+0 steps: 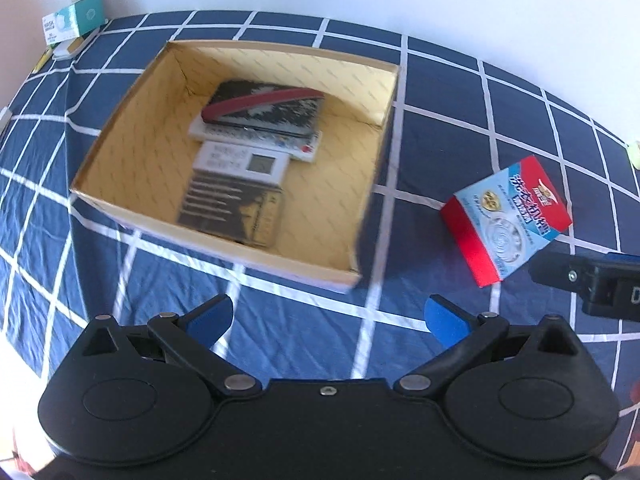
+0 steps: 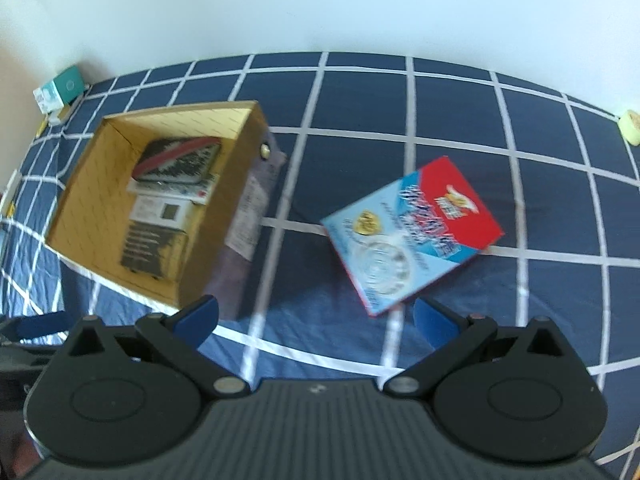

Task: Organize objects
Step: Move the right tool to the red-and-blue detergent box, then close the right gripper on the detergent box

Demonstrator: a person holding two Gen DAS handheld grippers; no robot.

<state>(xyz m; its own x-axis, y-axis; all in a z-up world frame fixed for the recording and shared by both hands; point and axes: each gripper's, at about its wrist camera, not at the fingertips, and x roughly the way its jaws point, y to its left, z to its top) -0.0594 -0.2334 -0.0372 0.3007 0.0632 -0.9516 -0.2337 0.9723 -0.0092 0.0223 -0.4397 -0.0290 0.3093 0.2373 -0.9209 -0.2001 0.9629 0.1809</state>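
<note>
An open cardboard box (image 1: 120, 128) (image 2: 76, 188) lies on a blue checked cloth. Inside it are a dark case with a red stripe (image 1: 268, 106) (image 2: 180, 158), a white remote (image 1: 256, 136), a white device with a small screen (image 1: 244, 162) (image 2: 162, 210) and a dark booklet (image 1: 236, 208) (image 2: 150, 250). A red and blue flat box (image 1: 508, 216) (image 2: 412, 232) lies on the cloth to the right of it. My left gripper (image 1: 330, 318) is open and empty, in front of the cardboard box. My right gripper (image 2: 316, 318) is open and empty, just short of the red and blue box.
A teal and white carton (image 1: 76, 18) (image 2: 60, 90) stands at the far left corner by the wall. A pale roll of tape (image 2: 631, 126) (image 1: 636, 154) sits at the right edge. The right gripper's body (image 1: 600, 280) shows at the right of the left wrist view.
</note>
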